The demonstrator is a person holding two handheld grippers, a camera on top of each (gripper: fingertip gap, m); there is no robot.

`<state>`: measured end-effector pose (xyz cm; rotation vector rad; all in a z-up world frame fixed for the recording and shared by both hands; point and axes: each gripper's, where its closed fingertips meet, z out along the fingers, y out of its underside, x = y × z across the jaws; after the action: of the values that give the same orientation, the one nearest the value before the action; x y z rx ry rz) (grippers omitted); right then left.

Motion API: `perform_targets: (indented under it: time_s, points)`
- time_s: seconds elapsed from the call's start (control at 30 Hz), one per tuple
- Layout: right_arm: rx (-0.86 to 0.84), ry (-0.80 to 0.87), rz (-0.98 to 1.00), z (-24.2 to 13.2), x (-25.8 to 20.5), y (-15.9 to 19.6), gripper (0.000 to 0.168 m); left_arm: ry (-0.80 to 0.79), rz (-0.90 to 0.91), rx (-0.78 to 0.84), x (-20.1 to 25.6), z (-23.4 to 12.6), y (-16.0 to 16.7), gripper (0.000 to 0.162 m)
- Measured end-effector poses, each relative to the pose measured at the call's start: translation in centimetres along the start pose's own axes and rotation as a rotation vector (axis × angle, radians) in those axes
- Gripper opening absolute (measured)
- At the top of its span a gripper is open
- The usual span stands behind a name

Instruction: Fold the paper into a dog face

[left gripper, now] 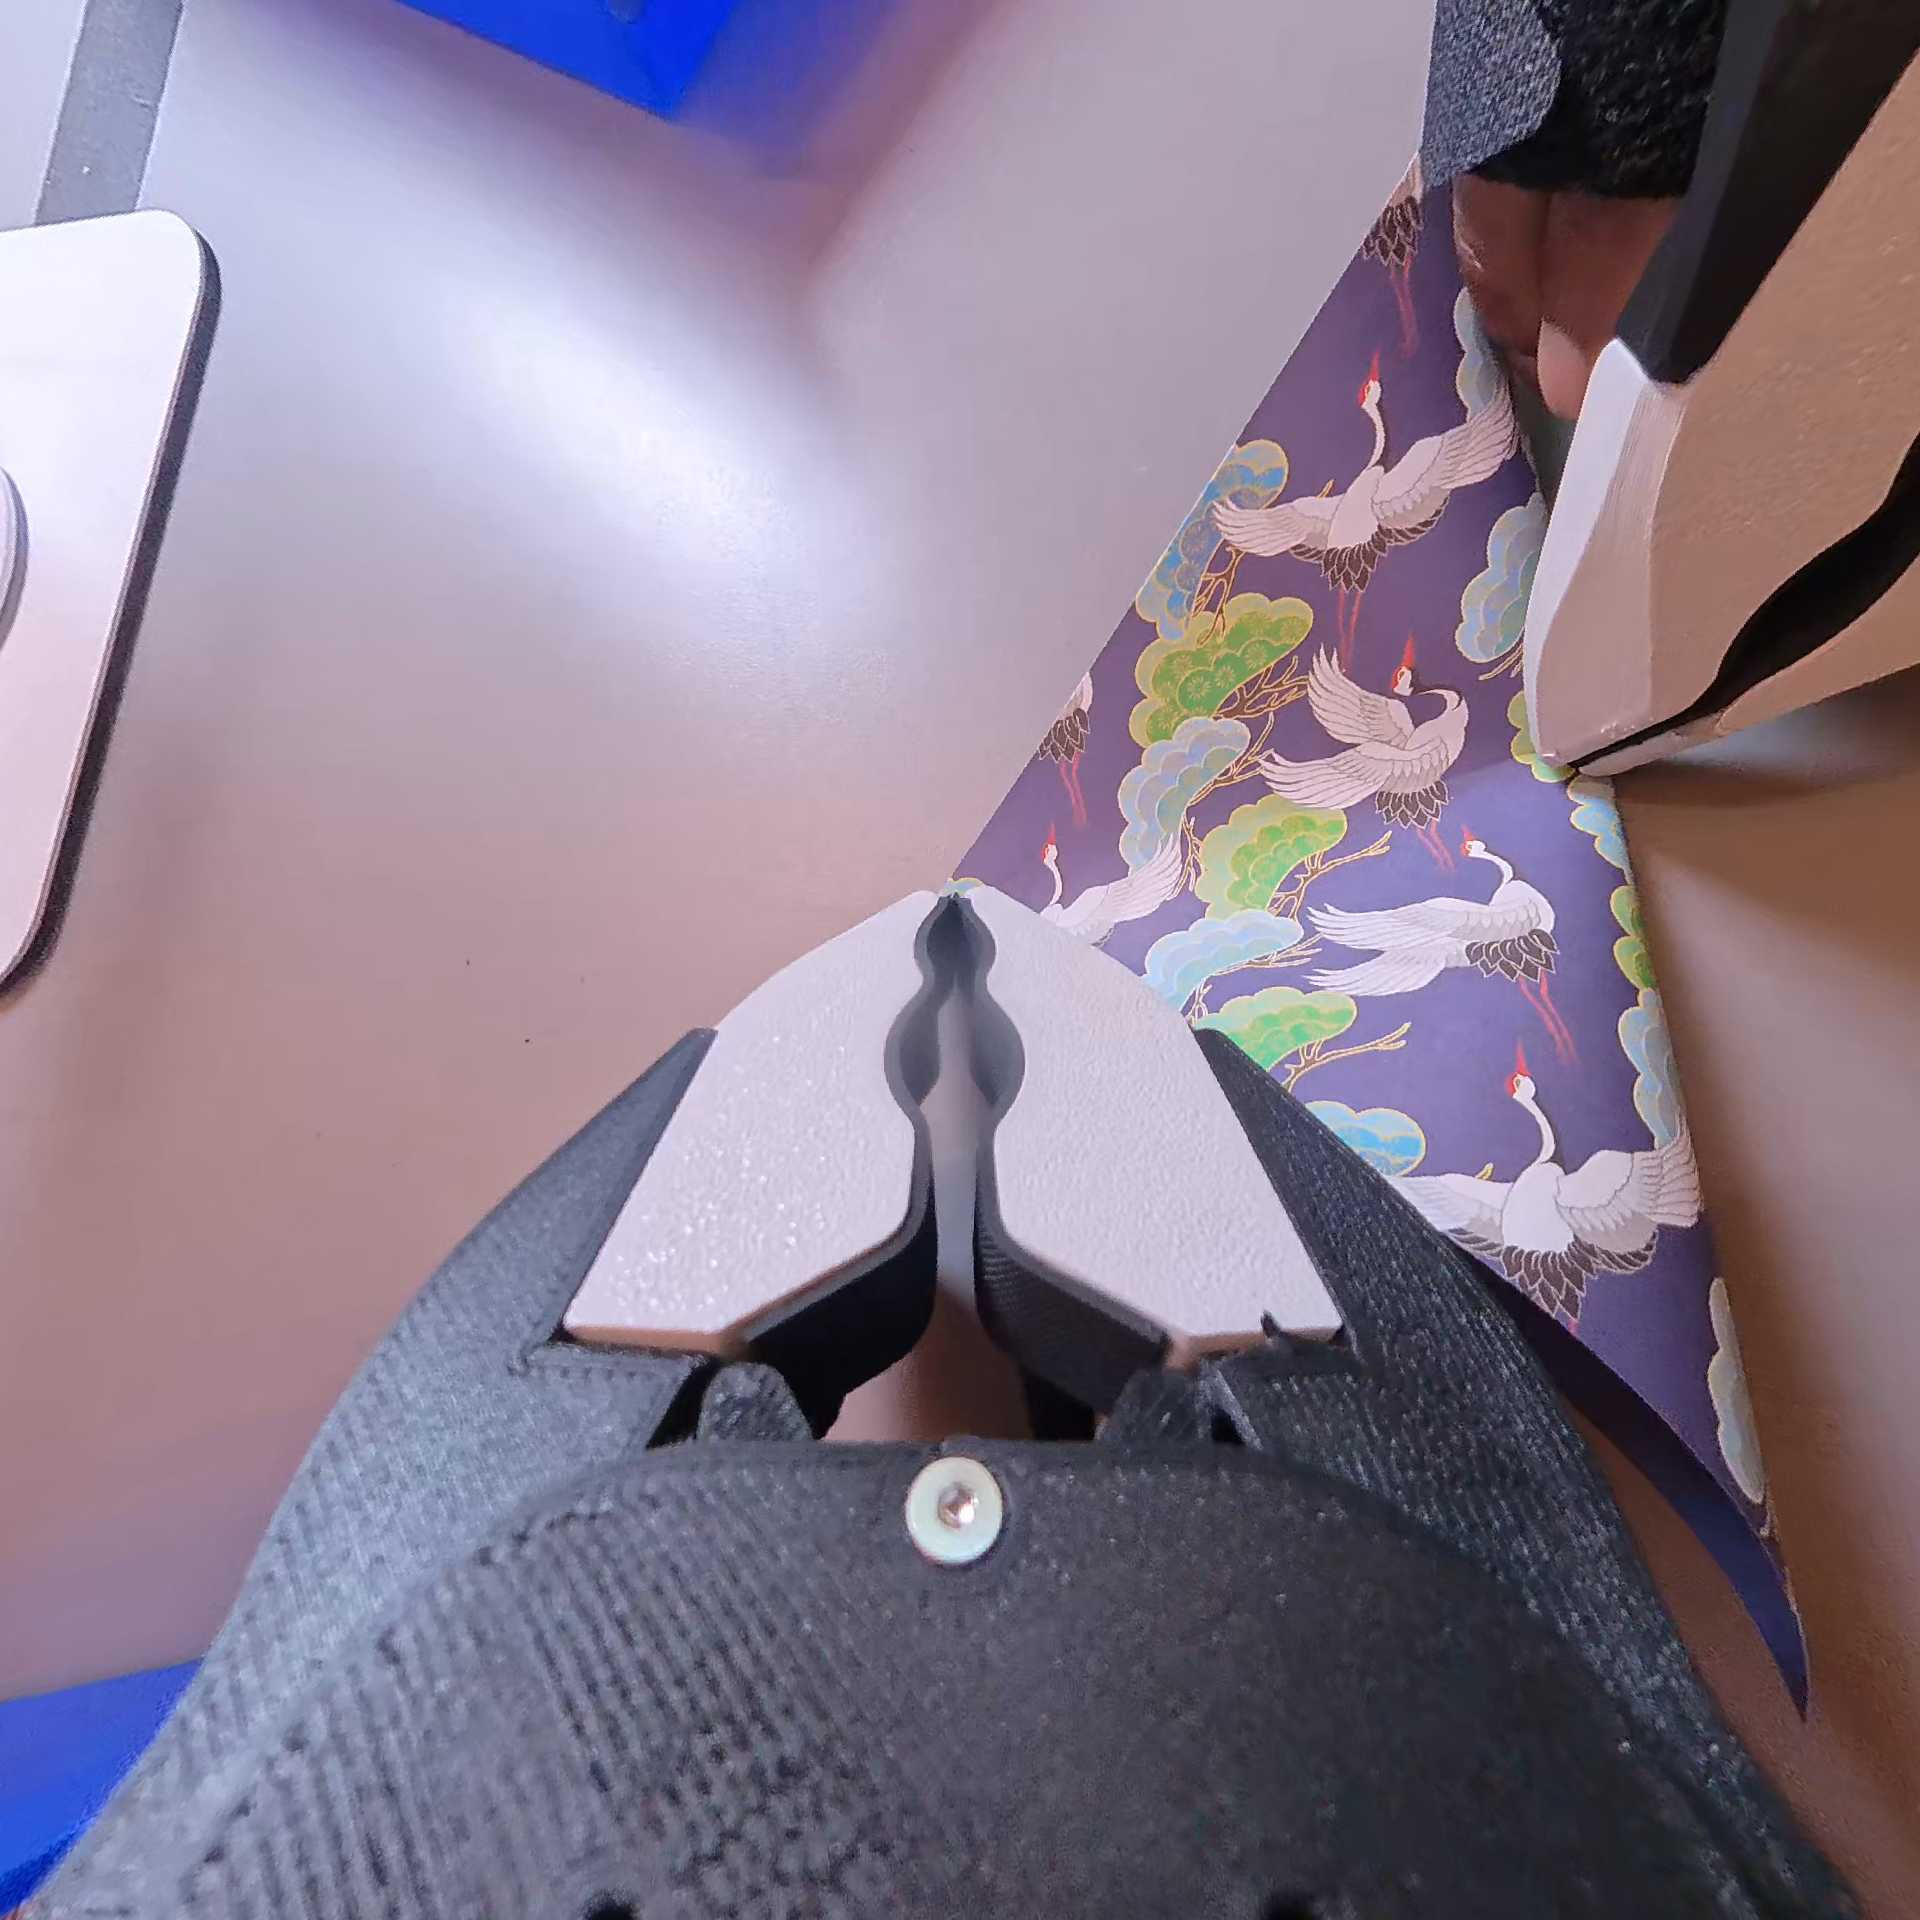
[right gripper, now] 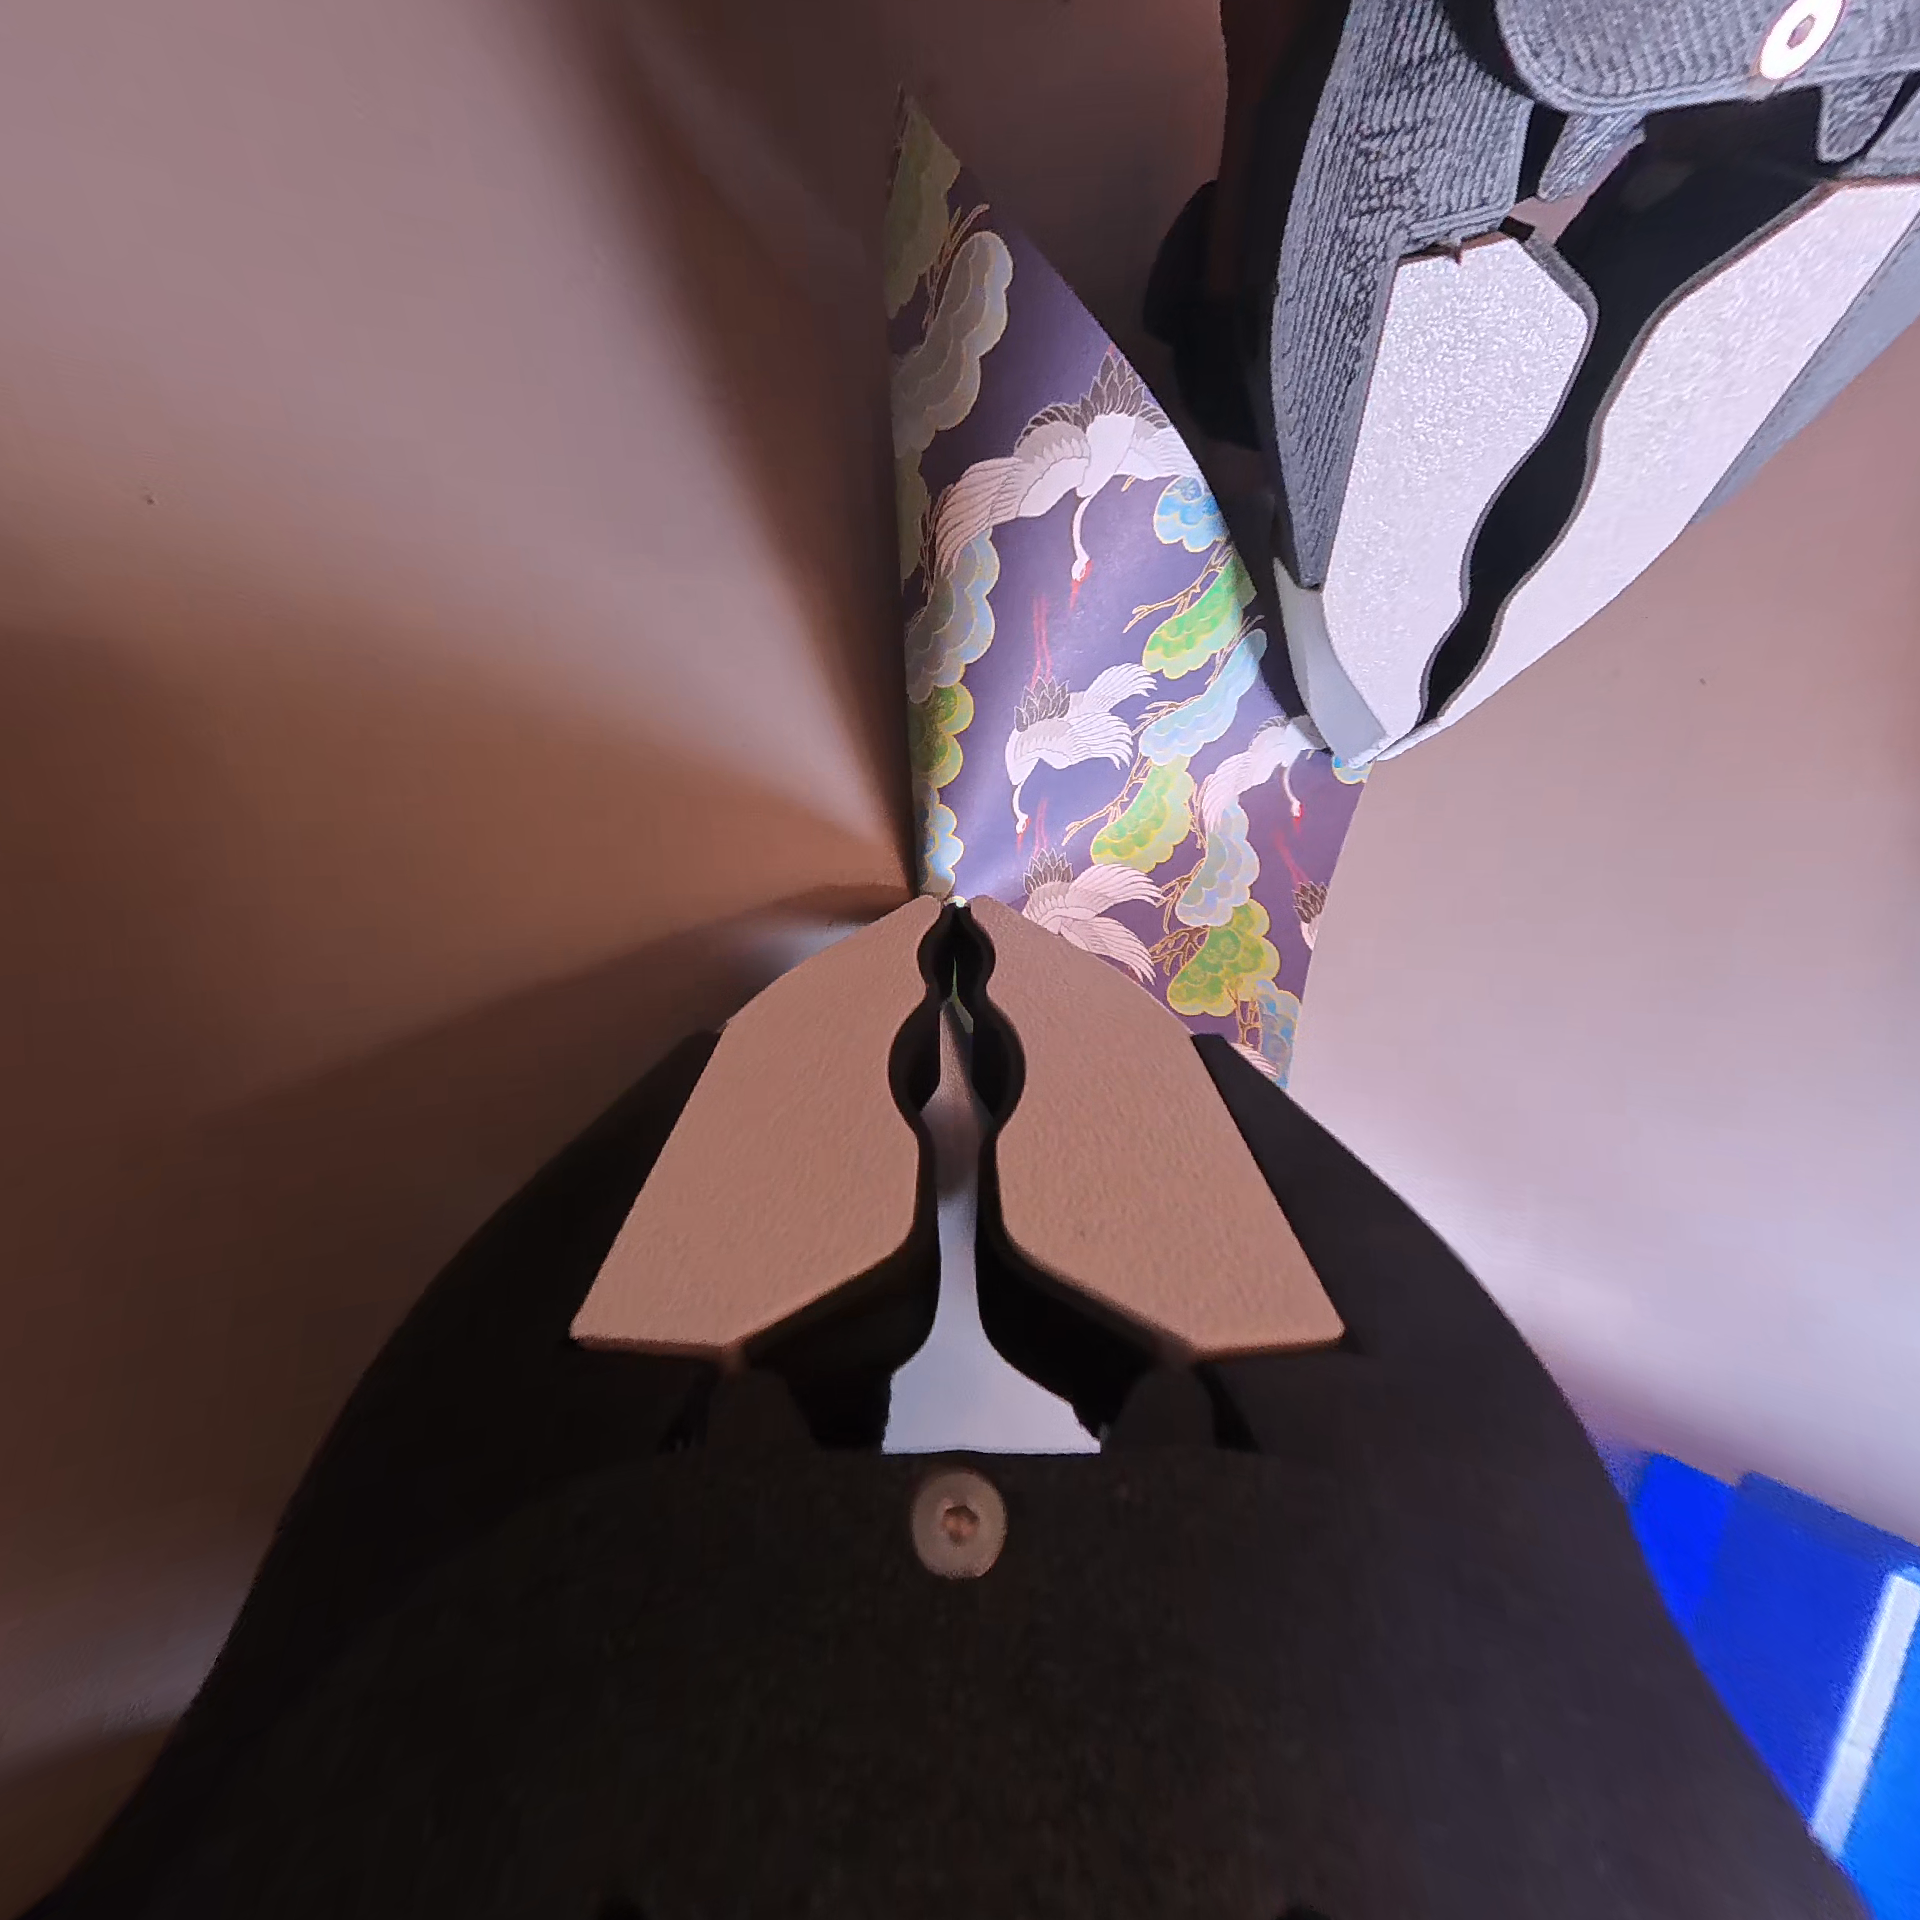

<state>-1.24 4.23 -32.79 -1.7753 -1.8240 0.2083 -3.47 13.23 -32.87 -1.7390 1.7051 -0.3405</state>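
Note:
The paper [left gripper: 1351, 831] is purple with white cranes and green and blue clouds, and lies as a folded triangle on the table. My left gripper [left gripper: 951, 904] is shut, its tips pinching the paper's near left corner. My right gripper [left gripper: 1569, 764] comes in from the upper right, and its tips meet the paper's right edge. In the right wrist view the right gripper [right gripper: 951, 909] is shut on a corner of the paper [right gripper: 1091, 675], and a sliver of paper shows between its fingers. The left gripper [right gripper: 1361, 748] holds the opposite corner. The paper's far end curls up off the table.
A grey slab with rounded corners [left gripper: 94, 520] lies on the table [left gripper: 520, 831] to the left. Blue objects sit at the top edge [left gripper: 623, 62] and the lower left [left gripper: 62, 1766]. A blue box [right gripper: 1766, 1610] is at the lower right. A hand [left gripper: 1507, 260] holds the right gripper. Some 10 cm of space lies between my two pairs of fingers.

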Motion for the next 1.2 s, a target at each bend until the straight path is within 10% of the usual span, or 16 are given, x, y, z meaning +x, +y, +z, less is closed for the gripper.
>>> perform_targets:
  time_s: [0.37, 0.57, 0.83, 1.2]
  points:
    - [-0.097, -0.168, 0.058, 0.1, -0.1, 0.1, 0.0, -0.022, -0.036, 0.071, -0.9, -0.6, -0.3, 0.0]
    - [-0.051, -0.21, 0.141, 0.1, -0.1, 0.1, 0.0, 0.157, -0.148, 0.364, 4.0, -7.9, -6.5, 0.0]
    - [-0.017, -0.214, 0.173, 0.1, 0.0, 0.0, 0.0, 0.077, 0.046, 0.011, 8.1, -2.9, -2.0, 0.0]
    - [0.007, -0.228, 0.203, 0.1, -0.1, 0.0, 0.0, 0.097, 0.097, -0.06, 8.7, -2.1, -1.5, 0.0]
